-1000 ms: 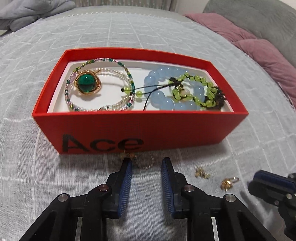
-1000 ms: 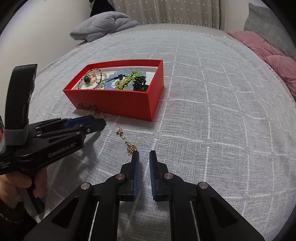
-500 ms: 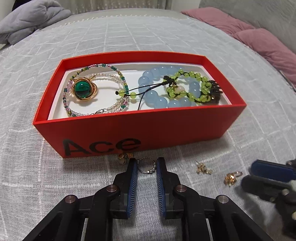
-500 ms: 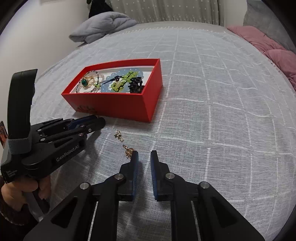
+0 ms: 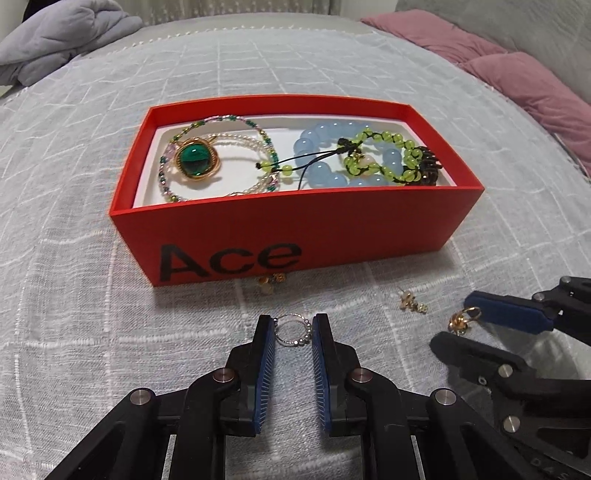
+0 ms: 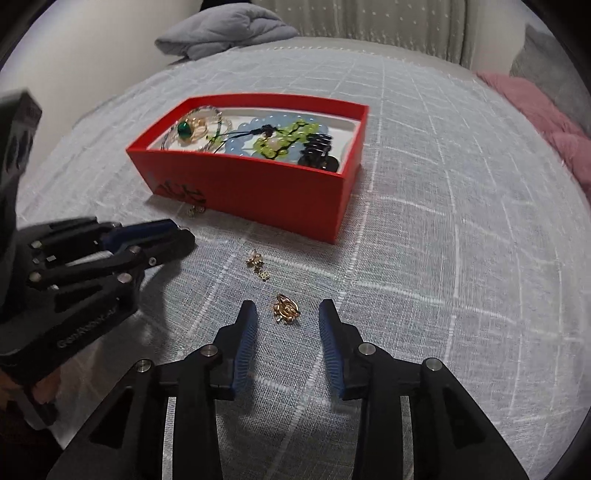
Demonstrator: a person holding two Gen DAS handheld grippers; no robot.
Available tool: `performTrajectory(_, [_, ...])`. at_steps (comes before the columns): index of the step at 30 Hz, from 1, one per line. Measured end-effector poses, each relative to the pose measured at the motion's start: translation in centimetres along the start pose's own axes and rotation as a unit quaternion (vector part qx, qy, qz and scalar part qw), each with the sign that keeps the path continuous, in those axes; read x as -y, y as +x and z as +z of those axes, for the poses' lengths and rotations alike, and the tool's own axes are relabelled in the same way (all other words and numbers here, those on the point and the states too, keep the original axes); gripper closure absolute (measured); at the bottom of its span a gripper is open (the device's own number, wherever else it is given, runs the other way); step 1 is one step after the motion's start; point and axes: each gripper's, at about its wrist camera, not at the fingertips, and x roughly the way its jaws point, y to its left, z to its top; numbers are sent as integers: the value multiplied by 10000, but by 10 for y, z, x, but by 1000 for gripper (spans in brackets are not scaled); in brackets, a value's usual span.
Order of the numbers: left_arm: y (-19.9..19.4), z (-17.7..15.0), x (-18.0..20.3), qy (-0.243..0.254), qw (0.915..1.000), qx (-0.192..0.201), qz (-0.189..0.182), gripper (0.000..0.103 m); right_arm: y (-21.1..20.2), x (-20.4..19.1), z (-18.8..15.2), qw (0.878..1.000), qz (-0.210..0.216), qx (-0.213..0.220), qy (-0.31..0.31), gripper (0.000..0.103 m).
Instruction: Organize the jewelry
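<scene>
One bed (image 5: 110,92), covered in a pale grey checked spread, carries everything here, with a grey folded blanket (image 5: 62,33) and pink cushions (image 5: 517,74) at its far edges beyond the red box. The red box (image 5: 295,229), marked "Ace" on its near wall, sits open on the spread and serves as the landmark. Inside it, toward its left end, lie a multicoloured bead bracelet (image 5: 218,125) and a gold ring with a green stone (image 5: 195,160); toward its right end lie a blue bead bracelet (image 5: 321,173), a green bead bracelet (image 5: 391,162) on top of it, and a dark hair clip (image 5: 428,166) against the right wall.

In front of the box's near wall, the left gripper (image 5: 293,328) has its jaws clenched on a small silver beaded ring (image 5: 291,328), pinched between the blue pads. Touching the foot of that near wall, below the lettering, lies a small gold earring (image 5: 271,280). In front of the box's right corner, the right gripper (image 6: 286,317) has its jaws released, spread wide on either side of a gold charm (image 6: 285,309) resting on the spread. Between that charm and the box lies a pair of tiny gold studs (image 6: 258,265).
</scene>
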Motion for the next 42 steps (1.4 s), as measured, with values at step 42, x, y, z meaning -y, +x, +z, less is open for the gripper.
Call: performTrajectory(42, [-33,54,-23,-286,9948,976,51,88,-46,9,68,9902,124,1160,770,89])
